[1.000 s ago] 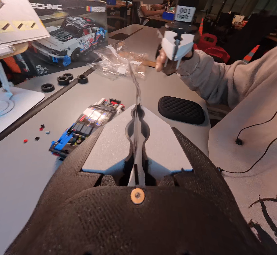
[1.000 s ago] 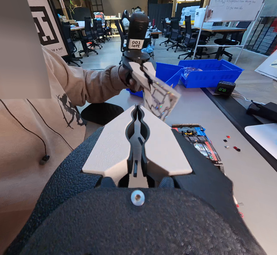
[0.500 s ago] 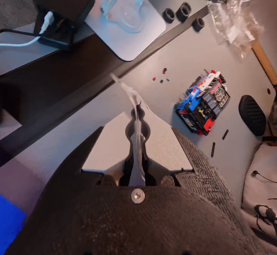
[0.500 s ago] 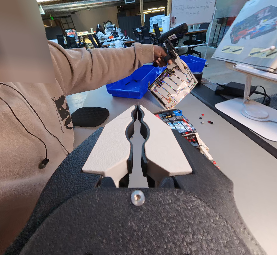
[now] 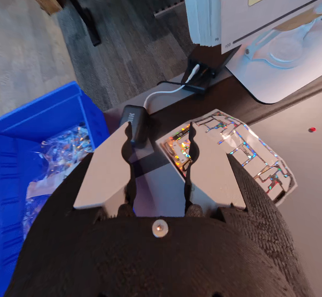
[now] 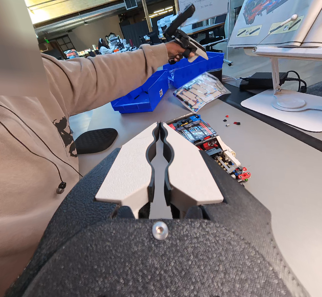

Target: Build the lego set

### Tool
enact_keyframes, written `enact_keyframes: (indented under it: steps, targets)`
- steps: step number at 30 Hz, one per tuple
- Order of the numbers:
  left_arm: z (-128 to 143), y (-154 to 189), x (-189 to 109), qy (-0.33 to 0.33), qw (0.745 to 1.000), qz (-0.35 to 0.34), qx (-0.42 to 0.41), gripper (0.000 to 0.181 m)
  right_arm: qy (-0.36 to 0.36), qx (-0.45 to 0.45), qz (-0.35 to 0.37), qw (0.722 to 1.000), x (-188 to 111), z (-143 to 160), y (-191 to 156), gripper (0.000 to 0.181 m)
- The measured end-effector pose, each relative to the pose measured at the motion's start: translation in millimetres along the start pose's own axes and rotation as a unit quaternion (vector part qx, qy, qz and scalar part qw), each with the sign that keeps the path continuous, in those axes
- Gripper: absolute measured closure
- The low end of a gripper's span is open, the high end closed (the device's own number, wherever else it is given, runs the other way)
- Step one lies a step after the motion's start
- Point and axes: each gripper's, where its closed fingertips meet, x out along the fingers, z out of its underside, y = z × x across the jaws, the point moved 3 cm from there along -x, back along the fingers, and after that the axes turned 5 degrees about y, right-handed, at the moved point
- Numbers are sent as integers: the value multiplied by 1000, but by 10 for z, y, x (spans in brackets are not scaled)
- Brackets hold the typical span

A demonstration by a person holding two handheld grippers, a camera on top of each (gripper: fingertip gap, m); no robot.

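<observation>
Released since half a second ago, the sticker sheet (image 5: 242, 150) lies on the table beneath the open left gripper (image 5: 158, 126), the right gripper (image 6: 160, 123) is closed and empty, so fetching the car's (image 6: 200, 135) next part likely follows.

The left gripper's right finger (image 5: 214, 170) covers part of the sticker sheet (image 5: 244, 150); the blue bin (image 5: 43, 114) runs off-frame.

A glossy, holographic-foil sticker sheet (image 5: 231, 150) glints on the smooth matt grey table (image 6: 278, 166). Beside it, shiny blue plastic bins (image 6: 139, 96) hold crinkled clear plastic bags (image 5: 64, 147). The left gripper (image 5: 158, 124) pairs matt grey fingers with a rough, grainy black body.
</observation>
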Motion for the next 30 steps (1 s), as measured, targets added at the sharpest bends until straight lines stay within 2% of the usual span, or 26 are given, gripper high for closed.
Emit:
enact_keyframes:
  steps: [1, 2, 4, 6, 9, 14, 17, 20, 24, 27, 30]
  targets:
    - [-50, -22, -94, 17, 999, -22, 17, 117, 1, -1, 1, 1000, 17, 13, -2, 181]
    - [-93, -24, -189, 33, 998, -40, 27, 121, 2, -2, 3, 1000, 34, 28, -4, 181]
    - [-150, 155, -373, 60, 998, -21, 26, 128, 9, 0, 5, 1000, 66, 41, -19, 181]
    - [-185, 529, -575, 90, 995, 30, 21, 129, 13, -1, 15, 1000, 94, 66, -28, 181]
    - [-183, 1280, -963, 161, 979, 122, 6, 136, 10, -13, 37, 999, 120, 132, -39, 181]
    - [137, 2586, -1586, 248, 917, 298, -94, 145, 4, -33, 68, 997, 176, 260, -78, 181]
    - [373, 3111, -1758, 279, 878, 350, -168, 147, 12, -35, 77, 996, 258, 299, -100, 181]
    - [540, 3369, -1746, 293, 855, 357, -238, 147, 29, -28, 81, 996, 388, 291, -105, 181]
    - [714, 3443, -1667, 302, 839, 342, -297, 148, 59, -23, 95, 993, 599, 266, -72, 181]
    - [896, 3482, -1561, 304, 851, 318, -286, 149, 80, -33, 118, 989, 743, 326, 9, 181]
    - [942, 3553, -1506, 286, 845, 343, -292, 152, 89, -73, 133, 984, 837, 447, 66, 181]
